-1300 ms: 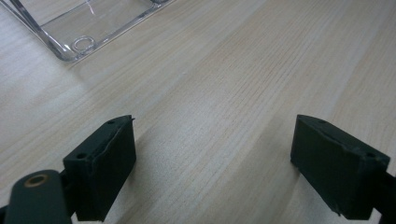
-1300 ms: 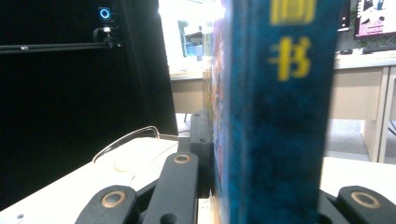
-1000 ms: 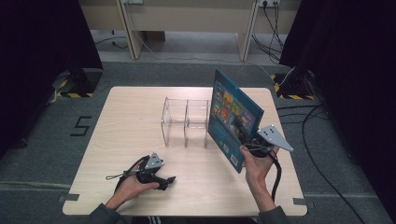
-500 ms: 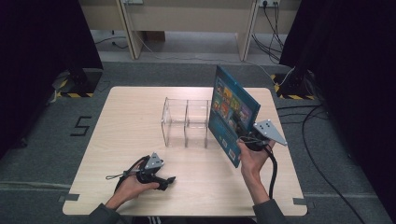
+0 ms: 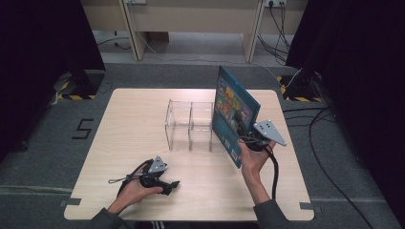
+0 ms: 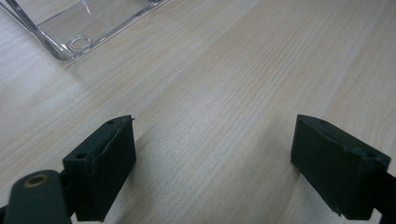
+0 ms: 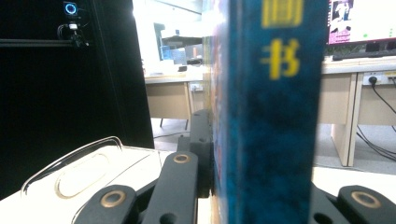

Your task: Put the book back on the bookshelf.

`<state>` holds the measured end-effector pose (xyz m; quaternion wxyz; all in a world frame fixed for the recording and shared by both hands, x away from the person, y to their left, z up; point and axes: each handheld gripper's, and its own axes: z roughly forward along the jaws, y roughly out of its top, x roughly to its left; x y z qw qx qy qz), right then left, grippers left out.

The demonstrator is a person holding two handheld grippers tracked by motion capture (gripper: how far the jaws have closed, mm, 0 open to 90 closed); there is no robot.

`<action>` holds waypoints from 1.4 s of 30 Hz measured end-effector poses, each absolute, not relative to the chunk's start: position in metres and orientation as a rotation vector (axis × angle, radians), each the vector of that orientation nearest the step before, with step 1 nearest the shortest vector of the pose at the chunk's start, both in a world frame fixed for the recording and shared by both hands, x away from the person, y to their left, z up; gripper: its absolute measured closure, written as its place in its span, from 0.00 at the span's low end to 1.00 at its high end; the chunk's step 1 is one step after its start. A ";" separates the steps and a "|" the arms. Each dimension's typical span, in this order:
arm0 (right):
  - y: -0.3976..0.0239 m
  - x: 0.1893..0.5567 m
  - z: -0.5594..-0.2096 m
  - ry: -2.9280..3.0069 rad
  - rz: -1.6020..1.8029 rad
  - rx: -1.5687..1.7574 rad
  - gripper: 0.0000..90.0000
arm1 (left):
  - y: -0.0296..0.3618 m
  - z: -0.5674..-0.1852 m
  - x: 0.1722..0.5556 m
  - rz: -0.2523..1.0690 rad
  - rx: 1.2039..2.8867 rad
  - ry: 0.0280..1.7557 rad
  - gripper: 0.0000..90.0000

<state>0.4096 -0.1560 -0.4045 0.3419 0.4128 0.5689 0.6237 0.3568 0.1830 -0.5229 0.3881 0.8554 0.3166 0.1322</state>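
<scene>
Standing upright, book (image 5: 234,112) clamped in right gripper (image 5: 252,138)

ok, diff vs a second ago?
The right gripper, shut on the blue book, has carried it a little leftward in the high view, closer to the clear acrylic rack; the book stays upright and off the table. The left gripper has stayed put near the front edge, jaws open with nothing between them. The rack hasn't moved.
</scene>
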 end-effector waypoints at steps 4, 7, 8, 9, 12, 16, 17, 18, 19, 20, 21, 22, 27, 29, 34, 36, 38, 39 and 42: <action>-0.154 0.411 -0.406 1.473 1.619 1.068 0.91 | 0.183 -0.523 0.357 0.337 2.178 0.804 0.14; -0.154 0.414 -0.407 1.463 1.622 1.065 0.91 | 0.183 -0.523 0.357 0.336 2.179 0.802 0.14; -0.153 0.415 -0.407 1.459 1.623 1.068 0.91 | 0.182 -0.523 0.357 0.336 2.179 0.802 0.14; -0.153 0.416 -0.408 1.456 1.622 1.067 0.91 | 0.182 -0.523 0.357 0.335 2.178 0.802 0.14; -0.151 0.417 -0.409 1.449 1.625 1.067 0.91 | 0.182 -0.523 0.356 0.334 2.178 0.800 0.14; -0.151 0.414 -0.411 1.448 1.620 1.064 0.91 | 0.182 -0.523 0.356 0.333 2.179 0.797 0.14; -0.151 0.413 -0.411 1.445 1.622 1.069 0.90 | 0.182 -0.523 0.356 0.333 2.179 0.797 0.14; -0.151 0.413 -0.412 1.446 1.621 1.069 0.90 | 0.182 -0.523 0.356 0.333 2.179 0.797 0.14; -0.152 0.412 -0.412 1.447 1.622 1.074 0.90 | 0.182 -0.523 0.356 0.333 2.179 0.798 0.14; -0.153 0.411 -0.412 1.446 1.626 1.081 0.90 | 0.182 -0.523 0.356 0.333 2.179 0.798 0.14; -0.154 0.409 -0.413 1.447 1.628 1.087 0.90 | 0.182 -0.523 0.356 0.333 2.179 0.798 0.14; -0.154 0.409 -0.413 1.447 1.628 1.087 0.90 | 0.182 -0.523 0.356 0.333 2.179 0.798 0.14; -0.159 0.405 -0.415 1.466 1.625 1.103 0.89 | 0.182 -0.523 0.356 0.334 2.179 0.798 0.14; -0.158 0.404 -0.415 1.470 1.634 1.103 0.89 | 0.182 -0.523 0.356 0.334 2.179 0.798 0.14; -0.159 0.402 -0.414 1.472 1.621 1.097 0.87 | 0.182 -0.523 0.356 0.334 2.178 0.797 0.14; -0.162 0.401 -0.413 1.476 1.614 1.100 0.84 | 0.182 -0.523 0.356 0.333 2.177 0.797 0.14; -0.163 0.401 -0.413 1.491 1.622 1.106 0.83 | 0.182 -0.523 0.356 0.334 2.177 0.798 0.14; -0.164 0.400 -0.412 1.494 1.618 1.107 0.82 | 0.182 -0.523 0.356 0.333 2.178 0.798 0.14; -0.167 0.397 -0.413 1.515 1.594 1.108 0.78 | 0.182 -0.523 0.356 0.335 2.177 0.798 0.14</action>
